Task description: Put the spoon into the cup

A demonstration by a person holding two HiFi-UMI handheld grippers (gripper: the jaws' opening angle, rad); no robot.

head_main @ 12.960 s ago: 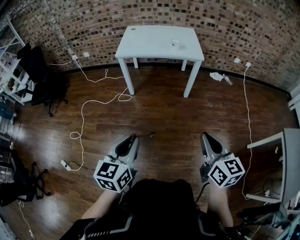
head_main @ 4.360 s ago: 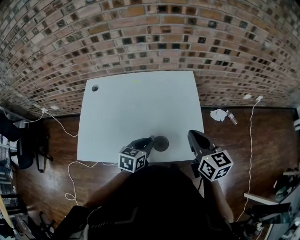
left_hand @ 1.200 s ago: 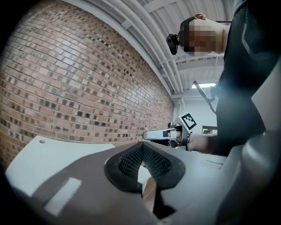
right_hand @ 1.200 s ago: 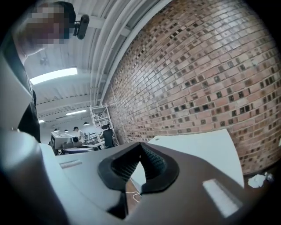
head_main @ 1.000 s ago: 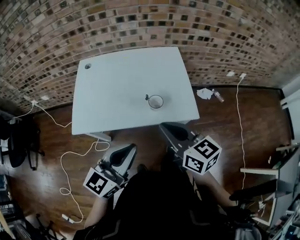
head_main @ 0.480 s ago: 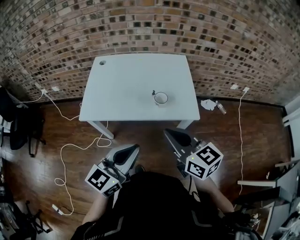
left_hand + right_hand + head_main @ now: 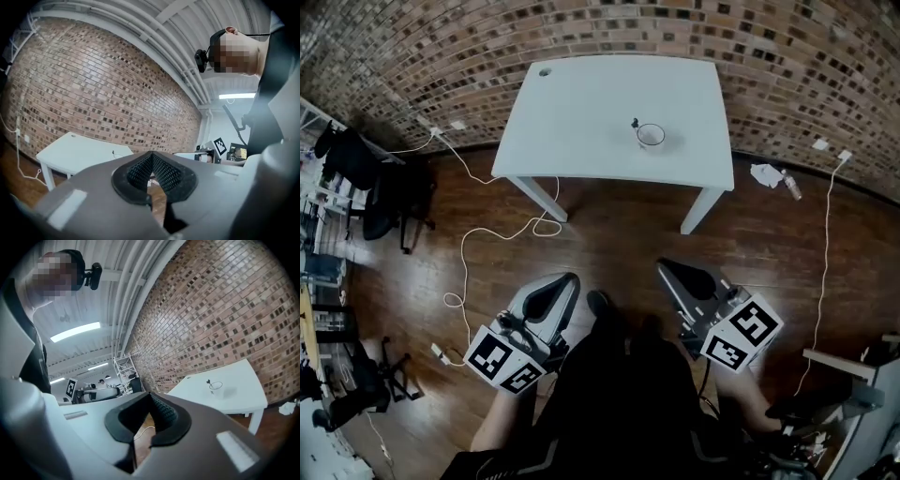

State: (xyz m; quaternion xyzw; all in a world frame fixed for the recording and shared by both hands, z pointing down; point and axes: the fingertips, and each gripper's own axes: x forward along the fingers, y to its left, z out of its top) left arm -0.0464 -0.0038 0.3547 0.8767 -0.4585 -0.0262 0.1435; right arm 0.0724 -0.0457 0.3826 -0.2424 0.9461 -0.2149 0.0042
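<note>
A small cup (image 7: 651,136) is seen on the white table (image 7: 581,112) in the upper middle of the head view. A spoon (image 7: 636,124) stands in it, its dark end leaning out over the upper-left rim.

The left gripper (image 7: 567,279) and right gripper (image 7: 667,268) are held low in the frame above the wooden floor (image 7: 609,234), well apart from the table. Both pairs of jaws are pressed together with nothing between them.

Only the right gripper view shows the cup (image 7: 215,386) and spoon (image 7: 208,380) from the side, along with a distant white rack (image 7: 123,369). Ceiling pipes (image 7: 154,42) are shown only in the left gripper view.

A brick wall (image 7: 441,37) is seen behind the table, and a white cable (image 7: 467,246) trails across the floor at left.
</note>
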